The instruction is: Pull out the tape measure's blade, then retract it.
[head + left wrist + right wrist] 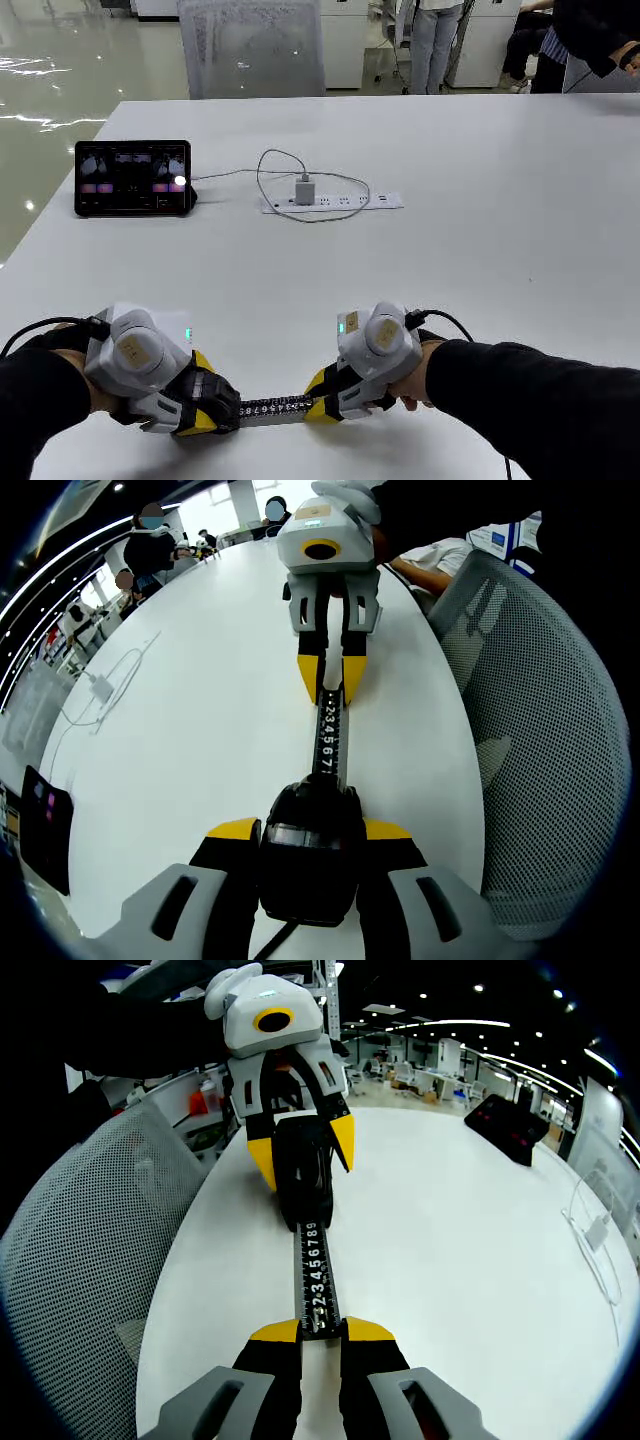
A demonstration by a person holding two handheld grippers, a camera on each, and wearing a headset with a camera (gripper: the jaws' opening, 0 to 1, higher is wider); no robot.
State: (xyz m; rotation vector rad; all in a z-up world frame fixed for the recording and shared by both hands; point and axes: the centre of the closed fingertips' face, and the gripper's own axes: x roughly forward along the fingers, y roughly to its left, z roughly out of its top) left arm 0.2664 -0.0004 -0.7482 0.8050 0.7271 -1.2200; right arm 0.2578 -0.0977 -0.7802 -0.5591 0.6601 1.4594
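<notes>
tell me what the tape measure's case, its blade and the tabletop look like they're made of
Case: probably black moulded plastic; slightly glossy, with soft highlights on its rounded edges.
Blade: likely thin coated metal; a dark strip with printed white numerals that lies flat and straight.
Tabletop: smooth white laminate or painted board; faint sheen, no grain visible.

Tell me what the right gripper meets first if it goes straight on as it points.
The right gripper points along the blade, so it would likely meet the case first, clamped in the left gripper just ahead.
</notes>
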